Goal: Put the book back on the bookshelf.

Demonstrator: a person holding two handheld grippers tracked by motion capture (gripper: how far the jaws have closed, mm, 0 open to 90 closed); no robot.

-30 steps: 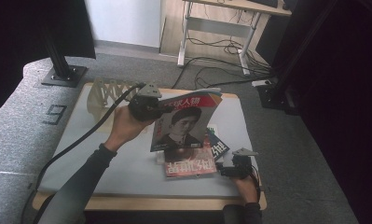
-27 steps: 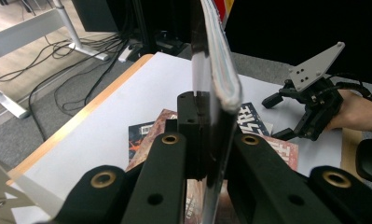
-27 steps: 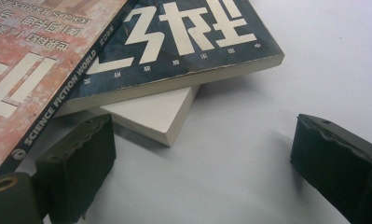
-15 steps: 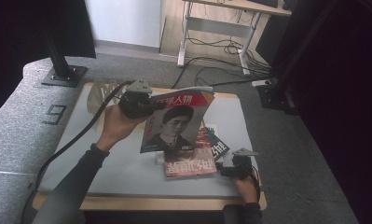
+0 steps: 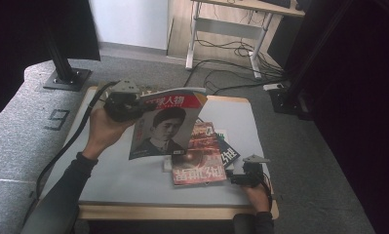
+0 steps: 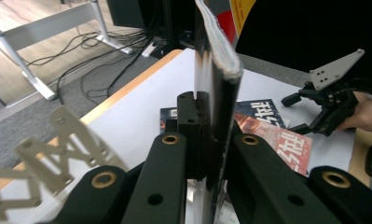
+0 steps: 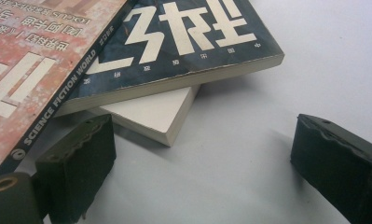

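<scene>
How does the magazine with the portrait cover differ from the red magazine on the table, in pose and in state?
The portrait magazine is lifted off the table and hangs tilted; the red magazine lies flat on a stack. The left gripper is shut on the portrait magazine's edge; no gripper holds the red magazine, and the open right gripper rests beside it. Both covers carry large Chinese lettering.

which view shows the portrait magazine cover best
The high view: the portrait magazine hangs cover-out from the left gripper. The left gripper view gives its clamped edge end-on. The right gripper view looks at the stacked magazines instead.
</scene>
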